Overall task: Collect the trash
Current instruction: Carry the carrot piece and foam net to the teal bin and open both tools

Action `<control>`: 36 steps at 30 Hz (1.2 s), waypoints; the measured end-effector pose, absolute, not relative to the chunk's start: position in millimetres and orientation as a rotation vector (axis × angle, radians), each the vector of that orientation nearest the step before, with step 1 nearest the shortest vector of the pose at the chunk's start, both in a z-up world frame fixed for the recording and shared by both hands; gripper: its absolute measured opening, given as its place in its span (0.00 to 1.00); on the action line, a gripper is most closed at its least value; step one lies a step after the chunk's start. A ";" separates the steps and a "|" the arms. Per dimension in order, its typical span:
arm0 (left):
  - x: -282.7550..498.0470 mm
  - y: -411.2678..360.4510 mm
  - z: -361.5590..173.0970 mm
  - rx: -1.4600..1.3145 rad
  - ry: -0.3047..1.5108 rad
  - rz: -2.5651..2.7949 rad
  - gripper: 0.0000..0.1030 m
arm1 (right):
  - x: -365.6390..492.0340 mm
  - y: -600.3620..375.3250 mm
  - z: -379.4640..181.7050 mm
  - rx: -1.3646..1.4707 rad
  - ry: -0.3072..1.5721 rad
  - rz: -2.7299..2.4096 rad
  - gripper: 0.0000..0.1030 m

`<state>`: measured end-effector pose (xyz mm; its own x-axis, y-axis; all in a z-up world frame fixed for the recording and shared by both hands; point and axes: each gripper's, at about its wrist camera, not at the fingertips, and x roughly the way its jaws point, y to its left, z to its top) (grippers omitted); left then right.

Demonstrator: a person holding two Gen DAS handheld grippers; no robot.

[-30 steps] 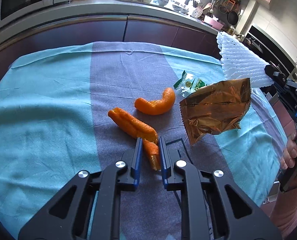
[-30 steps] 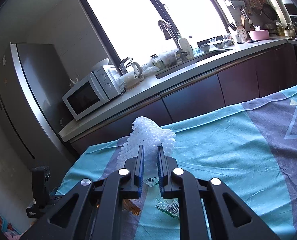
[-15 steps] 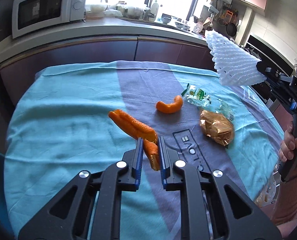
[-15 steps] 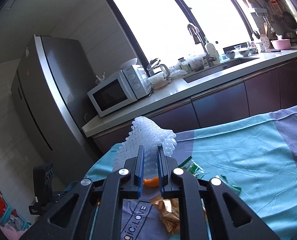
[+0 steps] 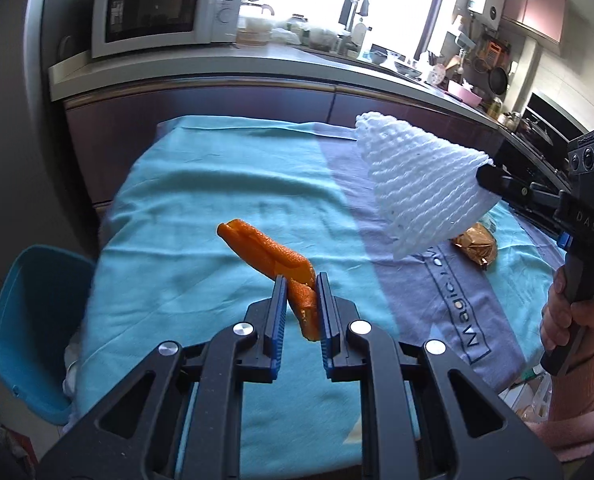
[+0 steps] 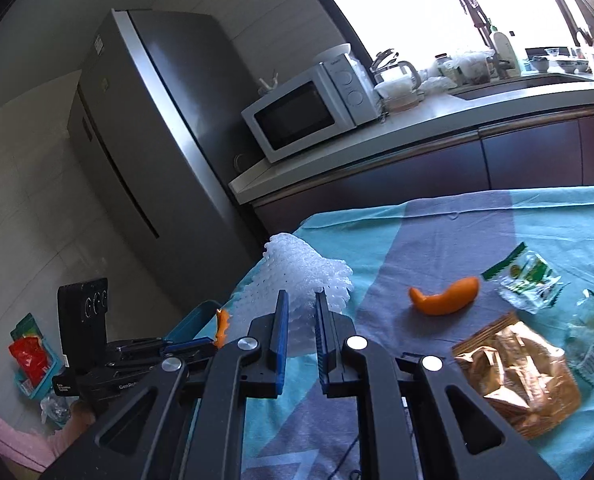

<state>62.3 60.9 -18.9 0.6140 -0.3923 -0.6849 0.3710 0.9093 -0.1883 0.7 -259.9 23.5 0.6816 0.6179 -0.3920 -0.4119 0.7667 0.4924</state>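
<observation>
Above the cloth-covered desk [image 5: 201, 216], left claw [image 5: 301, 300] is clamped on an orange peel strip [image 5: 269, 252]; right claw [image 6: 299, 320] on a white foam fruit net [image 6: 297, 272]. Blue bin [image 5: 33, 320] sits low left. Risk: thin peel grip slipping, apparently short of the bin; second peel [image 6: 445, 300] and wrappers [image 6: 513, 376] remain.

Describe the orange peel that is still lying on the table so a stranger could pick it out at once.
Start at the teal and grey tablecloth in front of the kitchen counter. On its grey stripe, left of a green-and-white wrapper and above a crumpled gold foil bag, lies the curved orange peel. It is the only orange thing resting on the cloth.
</observation>
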 end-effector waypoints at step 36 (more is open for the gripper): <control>47.1 272.1 -28.4 -0.186 0.786 -0.031 0.15 | 58.0 -45.6 16.4 0.172 0.757 0.914 0.12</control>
